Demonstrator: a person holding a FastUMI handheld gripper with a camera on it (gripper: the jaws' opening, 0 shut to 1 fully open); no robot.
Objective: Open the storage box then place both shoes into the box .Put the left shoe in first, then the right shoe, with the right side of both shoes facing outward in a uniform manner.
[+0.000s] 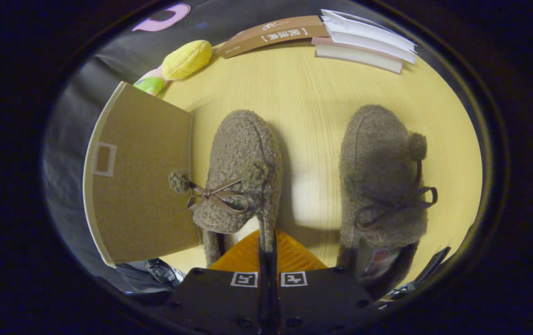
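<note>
- The gripper [266,253] is closed on the side wall of the left fluffy slipper [240,172].
- The right fluffy slipper [380,181] is left waiting on the table [313,102].
- The storage box [143,172] is seen on the left, lid not lifted yet.

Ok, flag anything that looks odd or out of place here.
Nothing spilled or damaged. The storage box lies lid-closed beside the left shoe; the right shoe stands apart. The gripper is shut on the left shoe's heel rim.

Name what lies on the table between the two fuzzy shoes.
Nothing: bare table separates the left shoe from the right shoe, seen from the gripper, fingers together.
</note>
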